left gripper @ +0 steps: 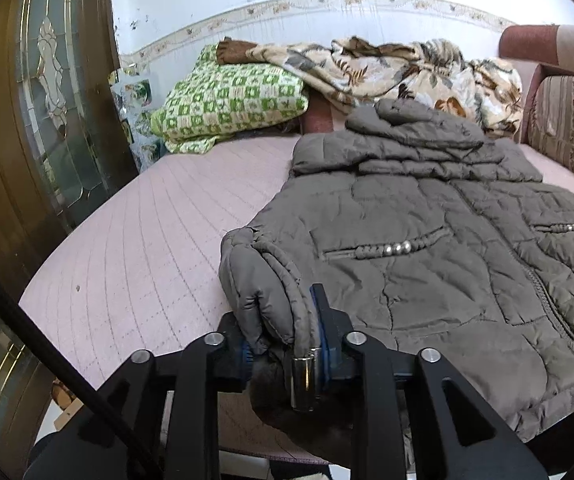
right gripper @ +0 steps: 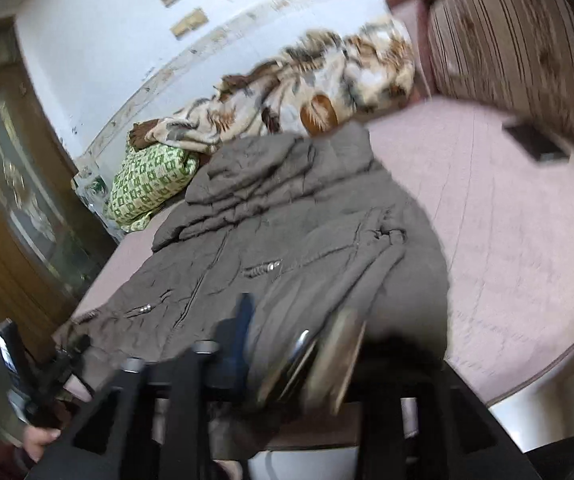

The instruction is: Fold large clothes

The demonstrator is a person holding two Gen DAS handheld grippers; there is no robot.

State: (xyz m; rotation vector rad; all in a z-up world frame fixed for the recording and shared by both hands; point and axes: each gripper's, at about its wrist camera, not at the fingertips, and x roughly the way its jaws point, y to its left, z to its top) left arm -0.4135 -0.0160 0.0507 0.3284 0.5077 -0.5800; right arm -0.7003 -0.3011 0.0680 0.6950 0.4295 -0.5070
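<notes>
A grey-brown puffer jacket (left gripper: 427,248) lies front up on the pink quilted bed cover (left gripper: 147,240), with its hood towards the wall. My left gripper (left gripper: 283,340) is shut on the jacket's near left corner, a thick fold of fabric squeezed between its blue pads (left gripper: 320,316). In the blurred right wrist view the jacket (right gripper: 287,232) runs away from me. My right gripper (right gripper: 295,340) is at its near right edge, jaws wide apart, with a bunch of fabric lying between them. The left gripper (right gripper: 43,364) and a hand (right gripper: 39,440) show at the lower left.
A green checked quilt (left gripper: 227,100) and a floral blanket (left gripper: 407,72) are heaped by the wall. A wooden door with leaded glass (left gripper: 47,100) stands left. A striped cushion back (left gripper: 571,128) lines the right side, with a small dark flat object (right gripper: 535,144) beside it.
</notes>
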